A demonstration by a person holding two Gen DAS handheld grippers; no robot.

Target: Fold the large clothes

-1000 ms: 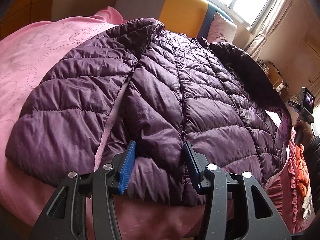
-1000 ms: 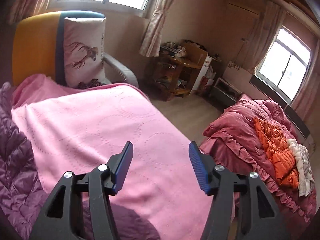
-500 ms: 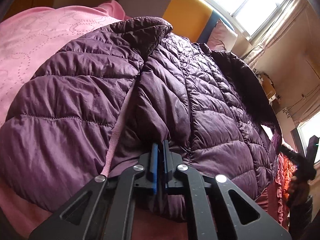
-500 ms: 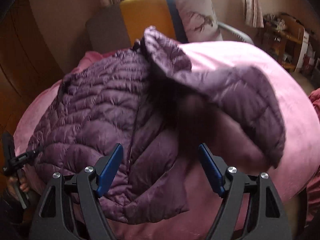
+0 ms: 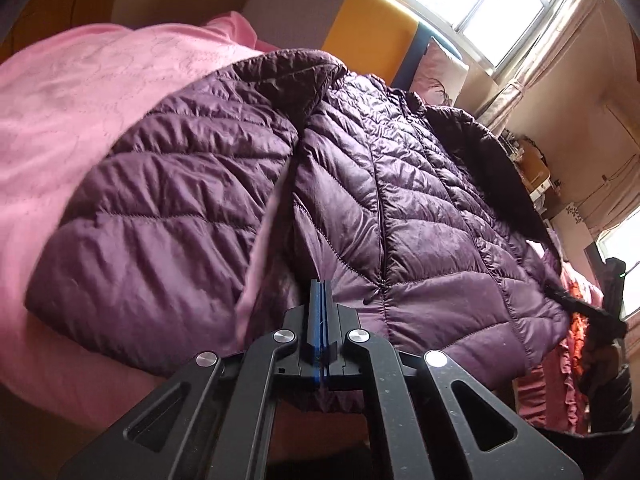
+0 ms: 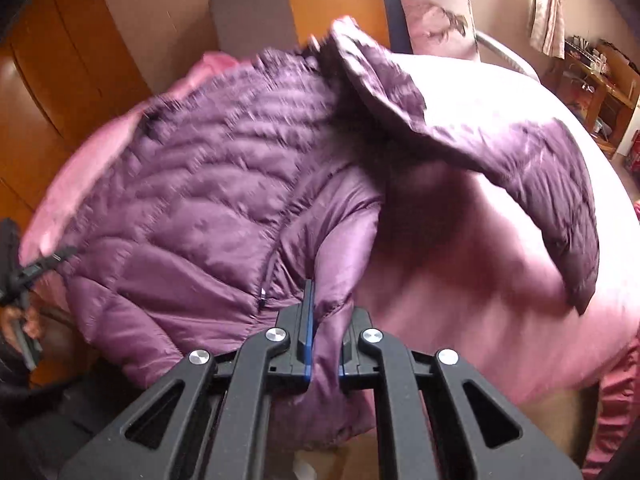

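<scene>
Right wrist: tool (image 6: 322, 320) grips jacket (image 6: 192, 216) (hem).

One purple quilted jacket (image 5: 400, 208) is counted, one pink bed (image 5: 92, 92), one printed pillow (image 6: 432, 12), and two hand-held grippers: left (image 5: 320, 292), right (image 6: 320, 300).

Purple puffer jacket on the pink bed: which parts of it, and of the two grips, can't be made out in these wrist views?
- Left wrist view: the puffer jacket hem below the left hand-held gripper is hidden by the gripper body; no fabric shows between its closed pads.
- Right wrist view: motion blur smears the quilting; fabric bunched in the right hand-held gripper hides one pad.
- Far sleeve: cuff blurred.
</scene>
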